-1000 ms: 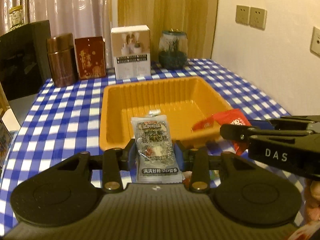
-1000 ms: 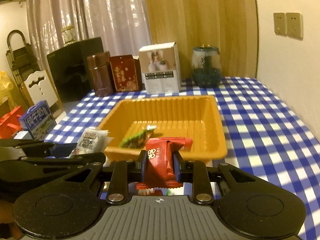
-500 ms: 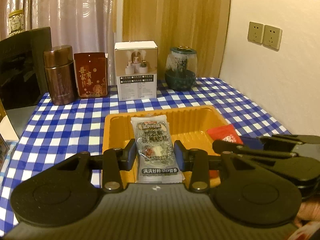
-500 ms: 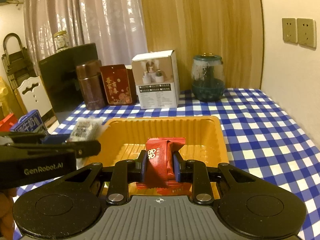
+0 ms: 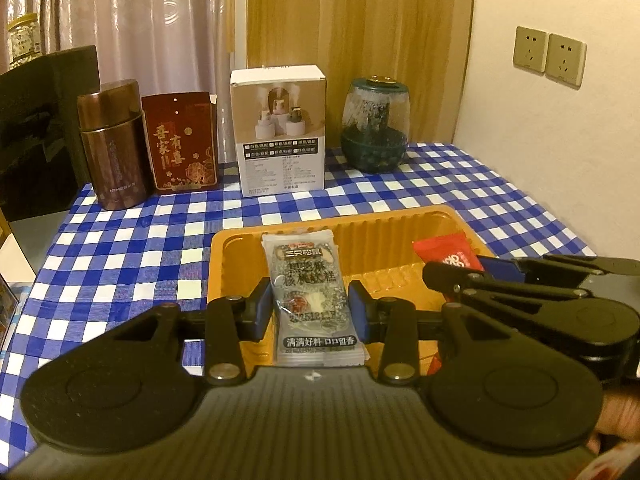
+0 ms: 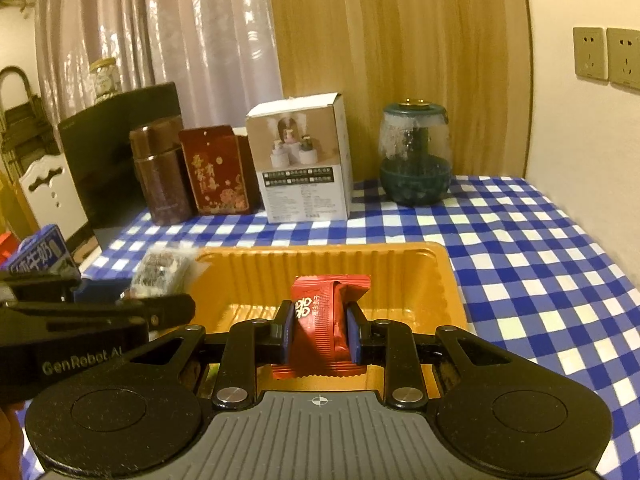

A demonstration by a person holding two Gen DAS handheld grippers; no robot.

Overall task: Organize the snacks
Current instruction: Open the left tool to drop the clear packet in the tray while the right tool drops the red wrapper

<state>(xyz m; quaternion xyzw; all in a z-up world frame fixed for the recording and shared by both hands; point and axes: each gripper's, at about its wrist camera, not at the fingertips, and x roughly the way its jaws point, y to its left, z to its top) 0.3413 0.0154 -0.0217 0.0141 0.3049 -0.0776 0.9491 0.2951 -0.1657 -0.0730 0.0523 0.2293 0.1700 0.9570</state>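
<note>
Both grippers carried forward over the tray since the earlier frames; tray now nearer and lower in both views, green packet on its floor no longer seen.

Left gripper (image 5: 310, 310): jaws narrowed, pads pressed on both sides of a grey snack pouch (image 5: 312, 296). Pouch upright, black print, top edge raised over the near-left part of the tray (image 5: 236, 248).

Right gripper (image 6: 318, 334): jaws nearly closed, clamped on a red packet (image 6: 320, 328). Packet creased, upper end standing above the pads, hung over the tray's middle; shown also in the left view at right, above the tray's right rim.

Tray: orange, ribbed walls, on a blue-and-white checked cloth (image 5: 120, 248). Floor mostly hidden by the grippers; contents cannot be told.

Back row on the cloth, left to right: brown canister (image 5: 112, 148), red box with gold lettering (image 5: 180, 144), white carton (image 5: 280, 132), green-based glass jar (image 5: 374, 124).

Also: dark panel (image 5: 44, 120) at far left, curtain (image 5: 140, 24) and wooden panel behind, two wall sockets (image 5: 548, 56) at right, blue carton (image 6: 40, 256) at left edge of the right view.
</note>
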